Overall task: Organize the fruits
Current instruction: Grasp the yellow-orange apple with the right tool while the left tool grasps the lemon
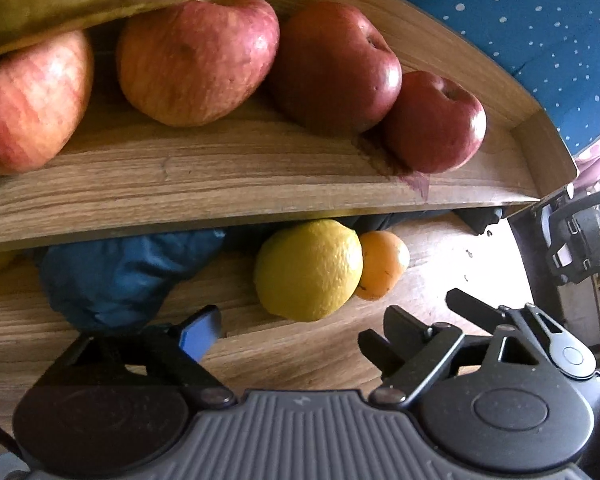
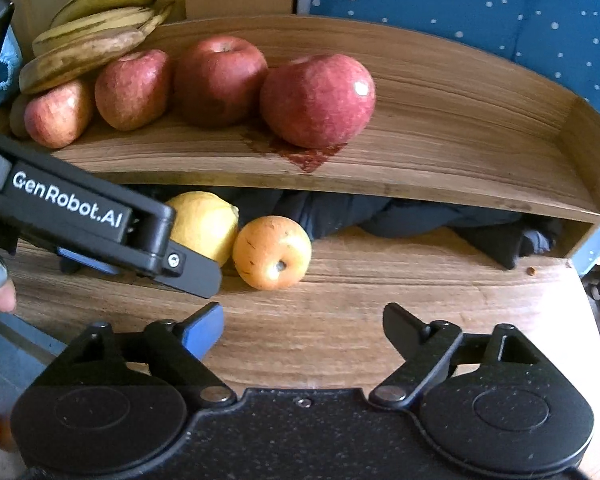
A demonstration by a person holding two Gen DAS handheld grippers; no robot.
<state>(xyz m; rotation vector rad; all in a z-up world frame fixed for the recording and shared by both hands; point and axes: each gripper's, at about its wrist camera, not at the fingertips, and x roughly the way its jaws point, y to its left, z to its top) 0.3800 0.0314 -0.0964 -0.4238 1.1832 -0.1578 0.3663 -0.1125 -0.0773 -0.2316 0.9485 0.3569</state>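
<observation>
We hold both grippers tilted down toward the wooden shelf [image 2: 440, 168]. Our left gripper [image 1: 296, 330] and right gripper [image 2: 304, 326] stand wide apart, empty. Below the shelf lie a lemon [image 2: 204, 226] and an orange [image 2: 272, 254], touching; four apples [image 2: 318, 100] sit on it.
</observation>
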